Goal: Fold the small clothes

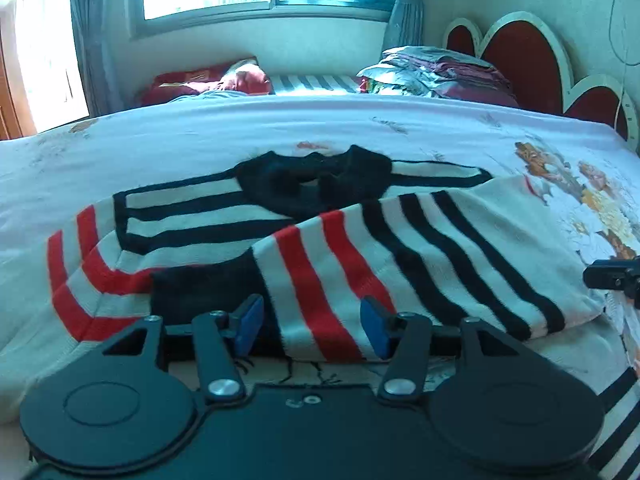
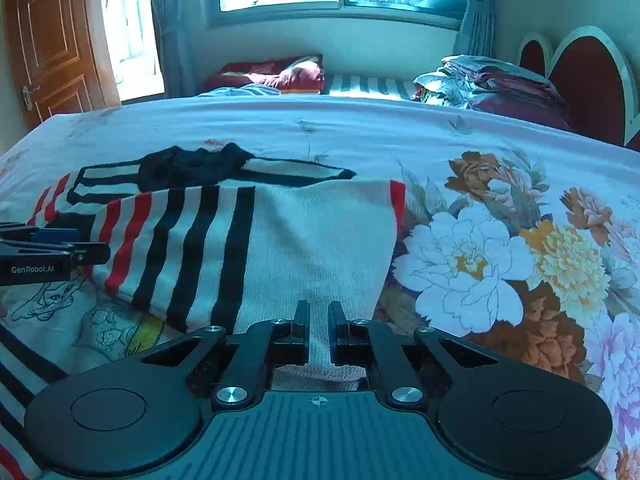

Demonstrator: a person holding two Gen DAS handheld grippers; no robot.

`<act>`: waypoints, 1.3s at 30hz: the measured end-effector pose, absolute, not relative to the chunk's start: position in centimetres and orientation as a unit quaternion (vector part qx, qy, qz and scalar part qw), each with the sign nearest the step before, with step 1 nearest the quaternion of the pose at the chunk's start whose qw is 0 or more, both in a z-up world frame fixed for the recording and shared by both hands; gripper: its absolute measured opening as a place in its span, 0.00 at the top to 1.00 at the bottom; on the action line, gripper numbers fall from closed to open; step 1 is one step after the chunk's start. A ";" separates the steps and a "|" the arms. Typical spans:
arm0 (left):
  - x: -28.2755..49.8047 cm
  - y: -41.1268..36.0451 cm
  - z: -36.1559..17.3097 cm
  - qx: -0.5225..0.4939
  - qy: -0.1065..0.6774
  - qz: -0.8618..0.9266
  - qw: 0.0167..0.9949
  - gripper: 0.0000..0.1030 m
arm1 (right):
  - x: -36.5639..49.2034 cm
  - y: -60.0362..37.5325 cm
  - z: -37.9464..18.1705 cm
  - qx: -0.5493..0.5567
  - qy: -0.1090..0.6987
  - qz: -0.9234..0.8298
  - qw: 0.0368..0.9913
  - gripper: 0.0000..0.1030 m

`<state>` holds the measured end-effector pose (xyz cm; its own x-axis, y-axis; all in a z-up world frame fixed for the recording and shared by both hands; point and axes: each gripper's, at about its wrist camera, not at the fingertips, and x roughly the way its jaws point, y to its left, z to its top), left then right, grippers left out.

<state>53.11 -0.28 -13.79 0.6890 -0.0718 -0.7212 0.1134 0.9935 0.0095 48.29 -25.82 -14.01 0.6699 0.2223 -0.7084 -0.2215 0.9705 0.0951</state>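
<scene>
Sweater (image 2: 256,240), striped, on our bed (image 2: 360,136): right gripper (image 2: 319,320) pinches its white edge, left gripper (image 1: 312,324) parted, pads clear.

The sweater (image 2: 256,240) lies on the bed (image 2: 360,132) (pillow (image 2: 272,74) and folded bedding (image 2: 492,84) behind it).

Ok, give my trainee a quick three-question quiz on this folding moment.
1. True or false: the right gripper is shut on the striped sweater.
2. Does the left gripper have its pads pressed on the cloth? A) yes B) no, the jaws stand apart
3. What colour is the sweater's collar?

Key: 1 true; 2 B; 3 black.
</scene>
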 end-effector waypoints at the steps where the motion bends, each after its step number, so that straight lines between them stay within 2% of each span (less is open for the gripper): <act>1: 53.4 0.2 -14.4 0.017 0.406 -0.046 0.913 0.48 | 48.8 -25.9 -14.4 -0.001 0.401 0.120 0.908 0.93; 2: 53.6 0.7 -14.6 0.006 0.408 -0.048 0.912 0.46 | 49.7 -25.9 -15.5 -0.005 0.433 0.122 0.893 0.93; 3: 53.7 0.8 -14.3 0.002 0.406 -0.045 0.913 0.48 | 50.0 -25.8 -15.8 -0.012 0.433 0.129 0.892 0.93; 4: 53.8 0.7 -13.9 0.002 0.400 -0.042 0.916 0.50 | 50.1 -25.7 -15.5 -0.020 0.424 0.132 0.896 0.93; 10: 56.9 -0.9 -13.5 -0.009 0.383 -0.019 0.923 0.49 | 54.8 -24.7 -14.4 0.021 0.371 0.152 0.916 0.93; 12: 58.3 -0.9 -14.0 -0.048 0.392 -0.014 0.919 0.48 | 57.3 -23.7 -15.2 0.027 0.370 0.158 0.915 0.93; 16: 60.1 -1.8 -14.9 -0.023 0.402 0.010 0.915 0.45 | 60.7 -22.3 -17.2 0.021 0.388 0.166 0.907 0.93; 18: 59.6 -1.7 -14.0 -0.019 0.394 0.008 0.919 0.48 | 60.5 -21.8 -16.2 0.005 0.394 0.156 0.906 0.93; 21: 57.6 -0.5 -13.6 -0.010 0.384 0.025 0.923 0.46 | 58.5 -21.8 -14.9 0.008 0.364 0.187 0.912 0.93; 24: 56.7 1.3 -14.9 -0.018 0.398 0.031 0.917 0.41 | 58.3 -21.3 -17.0 -0.031 0.398 0.183 0.898 0.93; 29: 56.2 1.6 -13.1 -0.028 0.390 0.045 0.919 0.44 | 57.4 -21.8 -15.1 0.006 0.387 0.183 0.904 0.92; 32: 54.1 2.4 -12.2 -0.034 0.387 0.063 0.919 0.41 | 55.6 -22.2 -14.3 0.039 0.388 0.195 0.900 0.92; 35: 51.6 4.3 -11.1 -0.032 0.389 0.086 0.917 0.31 | 53.5 -22.2 -14.2 0.051 0.390 0.199 0.898 0.92; 36: 50.7 5.1 -10.6 -0.037 0.383 0.094 0.918 0.27 | 52.9 -22.4 -14.2 0.057 0.391 0.199 0.897 0.85; 37: 49.7 6.5 -10.0 -0.050 0.372 0.103 0.921 0.19 | 52.3 -22.5 -14.2 0.063 0.391 0.194 0.898 0.75; 38: 48.7 7.9 -9.6 -0.064 0.362 0.113 0.923 0.16 | 51.6 -22.7 -14.2 0.067 0.389 0.184 0.900 0.52; 39: 47.7 9.5 -9.4 -0.081 0.355 0.123 0.923 0.15 | 51.0 -22.9 -14.2 0.070 0.386 0.174 0.903 0.46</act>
<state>47.66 9.53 -9.37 0.7178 0.1698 -0.6752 -0.2846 0.9566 -0.0620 50.97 -22.87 -14.18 0.6413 0.3688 -0.6728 -0.2612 0.9295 0.2606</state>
